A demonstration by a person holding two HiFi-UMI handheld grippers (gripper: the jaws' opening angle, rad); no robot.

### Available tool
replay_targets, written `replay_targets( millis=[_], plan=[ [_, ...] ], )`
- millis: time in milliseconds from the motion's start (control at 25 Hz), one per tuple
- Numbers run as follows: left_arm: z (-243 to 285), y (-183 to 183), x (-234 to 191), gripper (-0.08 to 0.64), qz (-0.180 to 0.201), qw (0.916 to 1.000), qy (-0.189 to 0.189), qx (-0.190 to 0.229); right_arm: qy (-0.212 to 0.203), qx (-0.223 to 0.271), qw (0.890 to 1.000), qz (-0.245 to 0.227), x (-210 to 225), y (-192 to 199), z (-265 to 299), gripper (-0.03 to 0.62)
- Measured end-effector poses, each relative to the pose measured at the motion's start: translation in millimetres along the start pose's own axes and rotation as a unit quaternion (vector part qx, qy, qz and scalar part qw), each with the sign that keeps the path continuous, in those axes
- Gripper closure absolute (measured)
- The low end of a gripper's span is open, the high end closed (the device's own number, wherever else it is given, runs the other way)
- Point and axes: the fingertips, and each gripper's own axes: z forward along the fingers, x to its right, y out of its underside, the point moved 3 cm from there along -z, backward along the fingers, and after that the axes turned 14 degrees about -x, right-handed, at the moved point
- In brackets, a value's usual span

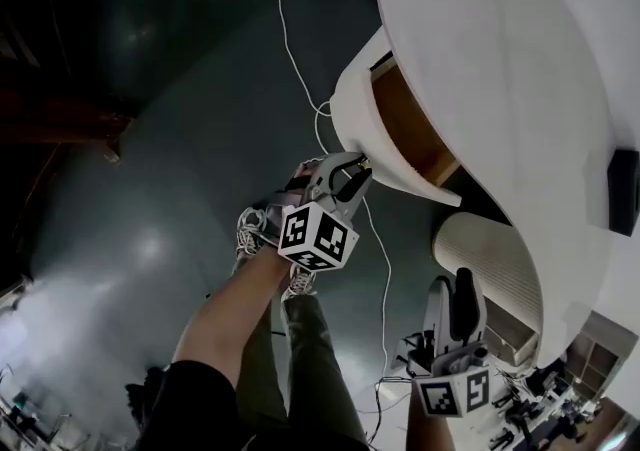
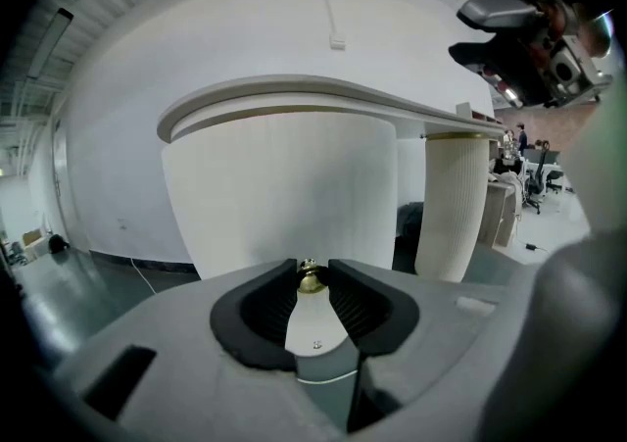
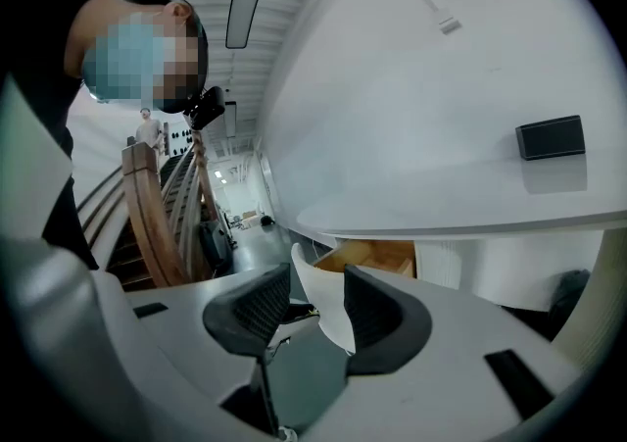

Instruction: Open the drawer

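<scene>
A white curved desk point(image 1: 500, 49) has a drawer point(image 1: 410, 124) standing pulled out, its wooden inside showing. My left gripper point(image 1: 355, 167) reaches up to the rounded white drawer front point(image 1: 352, 104). In the left gripper view, the left gripper point(image 2: 311, 275) is shut on the small brass knob point(image 2: 310, 279) of that drawer front point(image 2: 279, 185). My right gripper point(image 1: 452, 291) hangs lower right, apart from the desk. In the right gripper view, the right gripper point(image 3: 315, 281) is open and holds nothing. The open drawer point(image 3: 377, 256) lies beyond its jaws.
A ribbed cream column point(image 1: 490, 249) stands under the desk right of the drawer. A black box point(image 1: 622, 189) sits on the desk top. A white cable point(image 1: 290, 49) runs over the dark floor. A wooden staircase point(image 3: 157, 205) rises at left. My legs and shoes point(image 1: 250, 229) are below the left gripper.
</scene>
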Motion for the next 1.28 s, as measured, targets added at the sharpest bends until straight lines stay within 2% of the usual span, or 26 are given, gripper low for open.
replay_targets(
  millis=[400, 520, 960, 1280],
  plan=[
    [-44.6, 40.9, 14.0, 0.457, -0.028, 0.9991, -0.024, -0.022, -0.051, -0.023, 0.998, -0.034, -27.9, 19.3, -15.8, 0.416],
    [-50.5, 43.6, 14.9, 0.457, -0.034, 0.9987, -0.030, -0.025, -0.067, -0.032, 0.996, -0.040, -32.7, 22.0, -15.4, 0.416],
    [-71.5, 61.1, 22.5, 0.457, -0.035, 0.9984, -0.034, -0.031, -0.111, -0.045, 0.991, -0.052, -51.5, 31.4, -13.0, 0.416],
    [-87.8, 75.7, 26.9, 0.456, -0.034, 0.9982, -0.036, -0.036, -0.127, -0.050, 0.989, -0.056, -62.3, 39.9, -14.7, 0.416]
  ],
)
